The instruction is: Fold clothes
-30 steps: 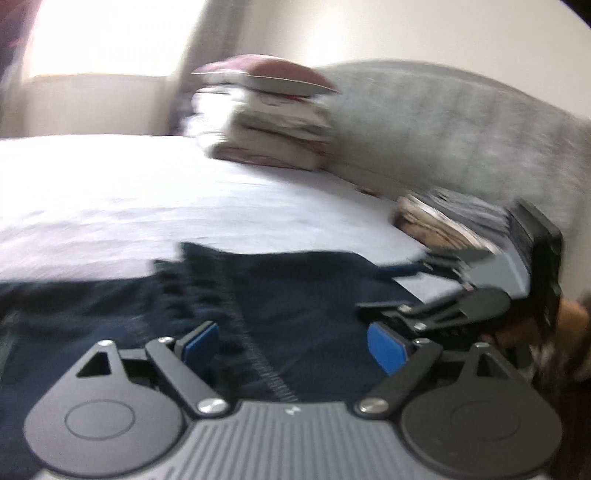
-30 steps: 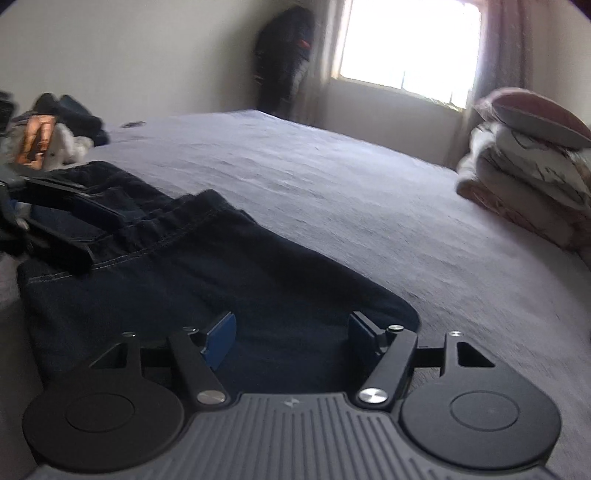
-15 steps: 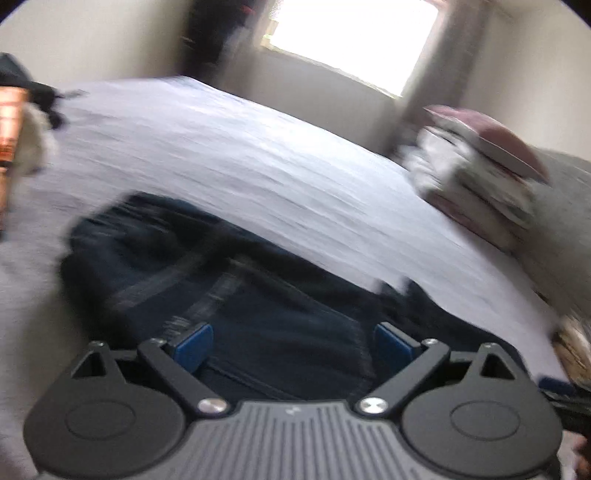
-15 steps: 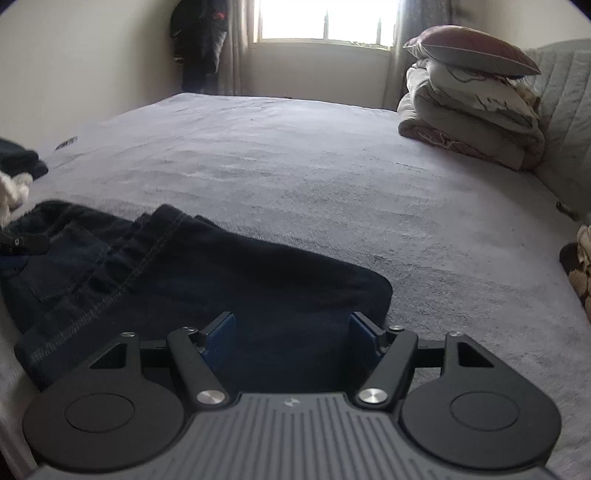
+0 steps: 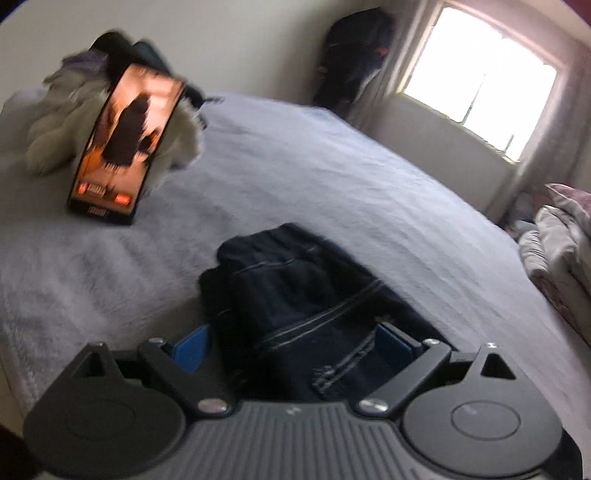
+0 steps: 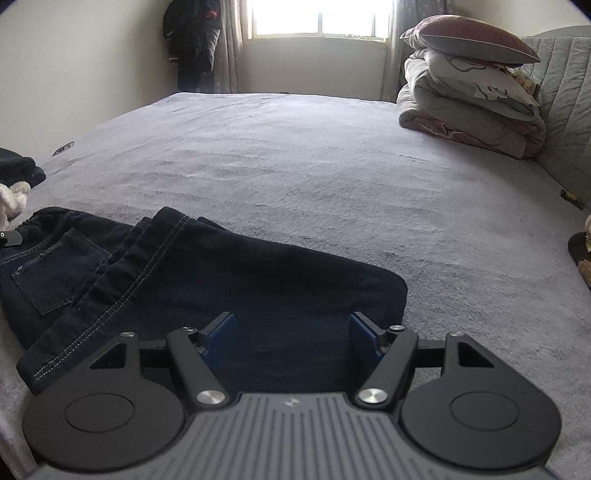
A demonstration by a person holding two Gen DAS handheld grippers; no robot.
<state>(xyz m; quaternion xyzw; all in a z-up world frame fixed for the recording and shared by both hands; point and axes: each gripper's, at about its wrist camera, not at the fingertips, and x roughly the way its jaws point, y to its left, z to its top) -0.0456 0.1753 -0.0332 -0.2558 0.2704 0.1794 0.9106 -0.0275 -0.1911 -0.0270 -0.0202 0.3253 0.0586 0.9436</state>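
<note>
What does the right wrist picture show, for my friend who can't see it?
Folded dark jeans lie on a grey bed, right in front of the open right gripper. Behind, a pillow sits on a pile of folded bedding beside a bright window.

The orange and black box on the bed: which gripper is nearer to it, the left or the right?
Left. The left gripper is over the dark jeans, with the orange and black box ahead on its left. The right gripper view does not show the box.
</note>
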